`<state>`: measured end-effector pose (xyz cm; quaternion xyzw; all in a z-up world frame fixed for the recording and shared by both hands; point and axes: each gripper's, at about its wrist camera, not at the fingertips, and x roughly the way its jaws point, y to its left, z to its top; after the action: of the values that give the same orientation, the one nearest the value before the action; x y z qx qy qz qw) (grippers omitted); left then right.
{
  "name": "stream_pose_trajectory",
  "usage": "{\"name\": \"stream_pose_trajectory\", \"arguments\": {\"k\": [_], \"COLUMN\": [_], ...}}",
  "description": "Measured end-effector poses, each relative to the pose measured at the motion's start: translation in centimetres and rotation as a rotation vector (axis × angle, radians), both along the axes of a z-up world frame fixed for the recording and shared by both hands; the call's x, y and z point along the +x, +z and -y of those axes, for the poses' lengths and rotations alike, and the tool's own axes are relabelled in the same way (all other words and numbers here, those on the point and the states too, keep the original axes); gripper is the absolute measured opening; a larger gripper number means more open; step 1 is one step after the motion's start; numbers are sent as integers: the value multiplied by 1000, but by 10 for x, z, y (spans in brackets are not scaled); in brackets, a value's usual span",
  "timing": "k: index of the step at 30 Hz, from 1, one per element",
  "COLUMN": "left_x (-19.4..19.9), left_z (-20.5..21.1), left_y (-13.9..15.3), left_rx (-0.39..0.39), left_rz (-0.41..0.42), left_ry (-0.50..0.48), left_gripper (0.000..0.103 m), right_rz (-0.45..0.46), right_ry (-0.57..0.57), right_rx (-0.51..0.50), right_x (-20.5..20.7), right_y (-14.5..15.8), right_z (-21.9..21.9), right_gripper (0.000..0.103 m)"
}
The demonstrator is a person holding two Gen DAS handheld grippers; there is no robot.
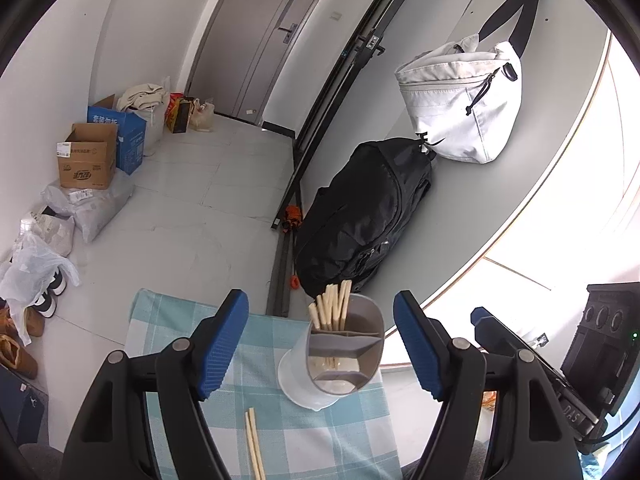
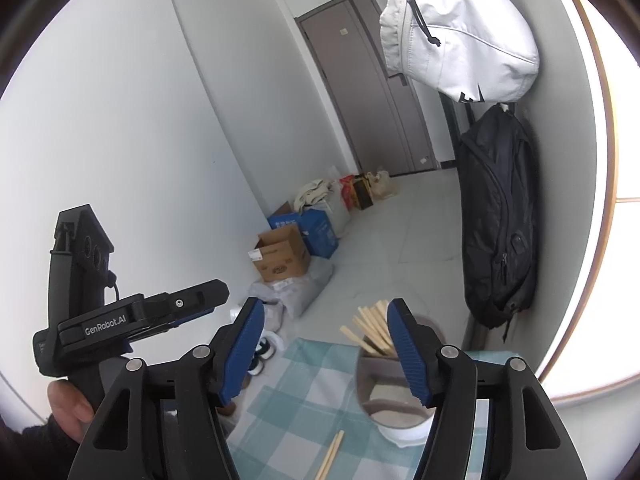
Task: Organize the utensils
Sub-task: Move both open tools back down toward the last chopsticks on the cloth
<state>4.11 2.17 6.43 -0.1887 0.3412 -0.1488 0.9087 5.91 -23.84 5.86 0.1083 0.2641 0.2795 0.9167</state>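
Left gripper: jaws wide, empty
Right gripper: jaws apart, empty
Loose chopsticks: two, on cloth
Holder: one, chopstick bundle inside

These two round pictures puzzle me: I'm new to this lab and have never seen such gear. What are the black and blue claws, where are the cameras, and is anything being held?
There is no robot here. A person holds a hand-operated gripper in each hand, and each carries a wide-angle camera looking forward along its two blue-padded fingers. The left wrist view shows the left gripper; the right wrist view shows the right gripper, with the left one and the hand holding it at its left side. Both stand open with nothing between the pads. Below them is a checked cloth on a small surface. On it stands a grey utensil holder with compartments, with a bundle of chopsticks upright in its back section. One loose pair of chopsticks lies flat on the cloth, not yet put away.
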Motion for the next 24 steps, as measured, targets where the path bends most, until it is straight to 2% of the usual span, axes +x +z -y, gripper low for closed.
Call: {"name": "stream_pose_trajectory", "arguments": {"k": [2,7,11,17,24], "left_x": [-6,-17,-28,-40,-43], "left_z": [-4,-9,-10,-8,-12], "left_y": [-5,-20,-38,-69,-109], "left_rx": [1,31,89,166,263], "left_rz": [-2,-16,-9,-9,-64], "left_ry": [10,24,48,65,88], "left_gripper": [80,81,81,81,81], "right_rz": [-4,-31,-47,-77,-178], "right_ry": [1,0,3,0,-9], "right_rx": [0,-4,5,-42,-92], "right_x": [-5,-19,-29,-42,-44], "right_y": [-4,-23,-42,-80,-131], "right_z": [-1,-6,-10,-23,-33], "right_gripper": [68,69,71,73,74]}}
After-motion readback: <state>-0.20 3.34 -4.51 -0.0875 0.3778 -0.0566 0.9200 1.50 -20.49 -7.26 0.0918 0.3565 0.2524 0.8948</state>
